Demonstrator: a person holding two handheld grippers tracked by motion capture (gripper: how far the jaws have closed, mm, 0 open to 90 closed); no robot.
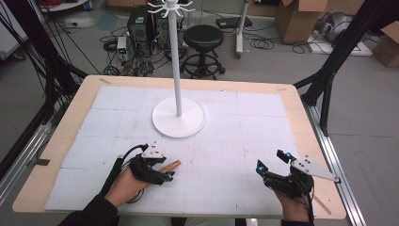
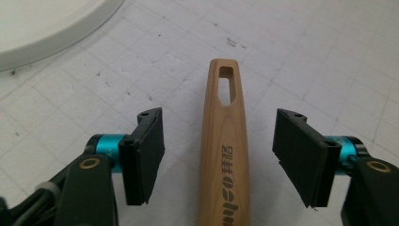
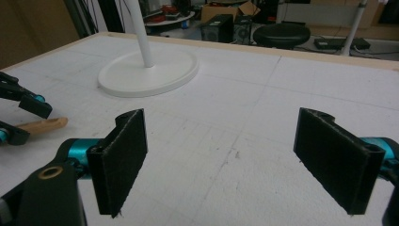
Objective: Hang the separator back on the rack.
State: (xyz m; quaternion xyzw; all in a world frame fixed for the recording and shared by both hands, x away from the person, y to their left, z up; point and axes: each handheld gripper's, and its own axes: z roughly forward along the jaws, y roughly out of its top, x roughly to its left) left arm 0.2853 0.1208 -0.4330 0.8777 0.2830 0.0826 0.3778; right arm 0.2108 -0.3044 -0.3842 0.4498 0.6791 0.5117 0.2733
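Wooden handle point(image 2: 224, 155) lies flat on the white gridded surface point(image 1: 226, 141), near the front left, and the left hand-held gripper point(image 1: 162, 175) is right over it. From that gripper's own view, the handle runs straight up the gap between the two black jaws, its tapered end with a slot-shaped hole pointing away, dark lettering printed along the wood. Both jaws stand wide apart, one on each side of the handle, and neither pad touches it; clear white surface shows on both sides. Nothing is gripped here. In the high view the handle's tip point(image 1: 173, 164) pokes out past the gripper toward the middle of the surface, angled slightly up and right, while the person's left hand point(image 1: 126, 183) wraps the gripper body from below.

Over on the right, the right hand-held gripper point(image 1: 270, 162) hovers near the front right corner, well apart from the handle. Its jaws are spread wide too, holding nothing, only bare surface between them. Its camera catches the handle point(image 3: 42, 125) far off at the left edge, between the other gripper's jaw tips.

Behind all this, a white stand point(image 1: 179, 117) with a round base and tall pole sits toward the back centre of the surface, near but clear of the handle. A black stool point(image 1: 203, 38) stands on the floor beyond.
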